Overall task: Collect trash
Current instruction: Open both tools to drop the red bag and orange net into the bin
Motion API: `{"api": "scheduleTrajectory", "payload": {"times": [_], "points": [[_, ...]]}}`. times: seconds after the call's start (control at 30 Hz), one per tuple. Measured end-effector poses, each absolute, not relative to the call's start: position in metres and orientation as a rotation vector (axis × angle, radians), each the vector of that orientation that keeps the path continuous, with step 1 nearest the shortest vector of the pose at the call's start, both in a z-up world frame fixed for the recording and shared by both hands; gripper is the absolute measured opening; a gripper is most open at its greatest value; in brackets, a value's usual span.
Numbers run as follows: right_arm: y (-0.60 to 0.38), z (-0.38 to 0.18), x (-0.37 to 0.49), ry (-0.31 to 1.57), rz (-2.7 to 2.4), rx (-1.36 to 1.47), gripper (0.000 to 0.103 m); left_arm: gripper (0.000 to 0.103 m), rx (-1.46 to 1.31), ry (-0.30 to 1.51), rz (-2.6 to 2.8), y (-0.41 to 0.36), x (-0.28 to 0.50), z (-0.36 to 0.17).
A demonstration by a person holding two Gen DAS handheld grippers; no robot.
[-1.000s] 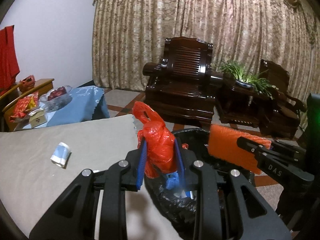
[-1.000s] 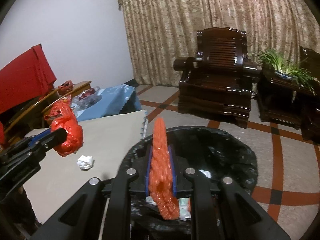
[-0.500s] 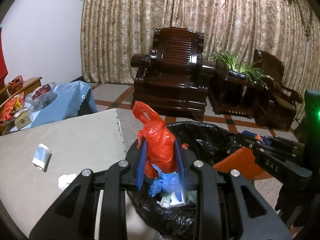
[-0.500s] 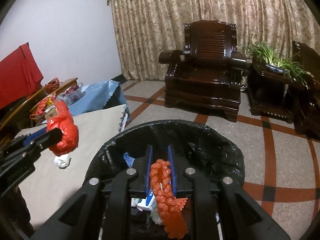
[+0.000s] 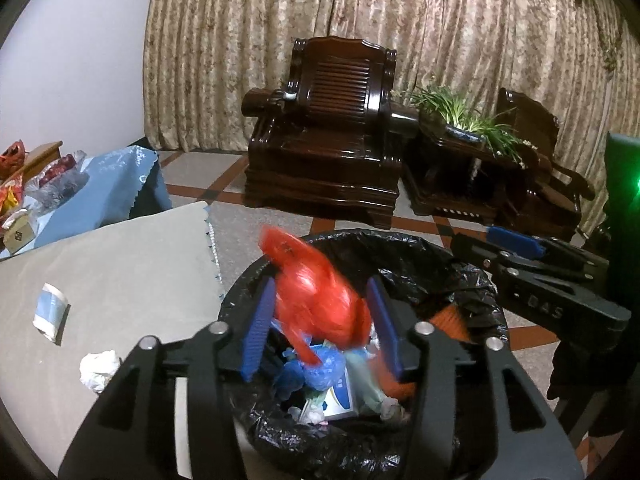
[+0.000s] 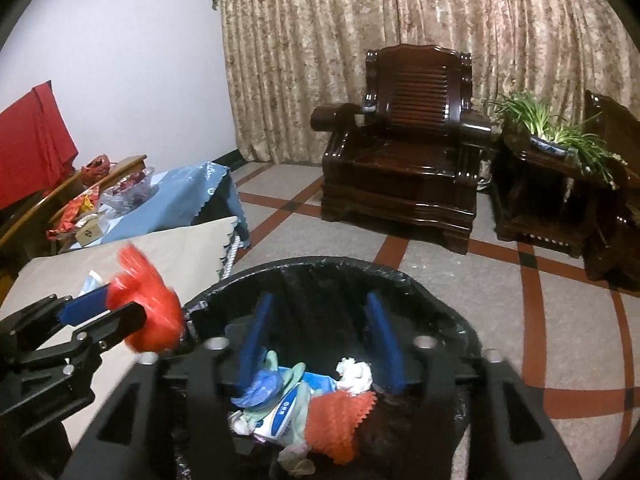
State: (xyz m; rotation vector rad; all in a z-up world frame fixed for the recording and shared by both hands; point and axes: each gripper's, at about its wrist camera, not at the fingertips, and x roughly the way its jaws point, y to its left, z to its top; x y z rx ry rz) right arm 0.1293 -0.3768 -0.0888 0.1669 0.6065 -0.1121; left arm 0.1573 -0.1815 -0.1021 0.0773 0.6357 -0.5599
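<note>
**A:** Left wrist view first. How does that gripper sit?

**B:** The left gripper [image 5: 320, 324] tilts down over the bin [image 5: 480, 280], which is lined with a black bag. Its jaws have just been opening and now stand apart. The red plastic bag [image 5: 316, 296] is between the blue pads [image 5: 256, 332], blurred (whether it still brushes one I cannot tell), and no pad presses on it.

**A:** And underneath?

**B:** Blue plastic and paper scraps lie in the bin. On the grey cloth [image 5: 132, 260] to the left lie a white paper wad [image 5: 98, 370] and a small blue-and-white wrapper [image 5: 50, 316]. The right gripper [image 5: 516, 244] reaches in from the right edge.

**A:** Now the right wrist view.

**B:** The right gripper [image 6: 318, 338] also points down into the bin [image 6: 440, 292]. Its jaws have just been opening too, spread wide with nothing between them. The orange net [image 6: 336, 420] lies on the trash heap below (the left view shows only an orange sliver). From here the left gripper [image 6: 112, 312] comes in from the side with the red bag [image 6: 148, 312] at its tips, by the bin's rim.
</note>
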Motion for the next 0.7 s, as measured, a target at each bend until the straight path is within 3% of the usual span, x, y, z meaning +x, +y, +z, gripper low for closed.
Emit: {"api": "scheduleTrajectory", "payload": {"times": [0.07, 0.13, 0.47, 0.7], "points": [[-0.378, -0.088, 0.127, 0.599, -0.125, 0.162, 0.075, 0.06, 0.065, 0.635, -0.566, -0.179, 0.159, -0.103], [-0.379, -0.086, 0.125, 0.588, -0.153, 0.156, 0.093, 0.068, 0.058, 0.632, -0.565, -0.177, 0.161, -0.102], [-0.373, -0.074, 0.118, 0.55, -0.151, 0.138, 0.097, 0.088, 0.054, 0.564, -0.487, -0.138, 0.153, -0.087], [-0.345, -0.073, 0.116, 0.543, -0.095, 0.164, 0.097, 0.091, 0.031, 0.537, -0.342, -0.075, 0.147, -0.079]]}}
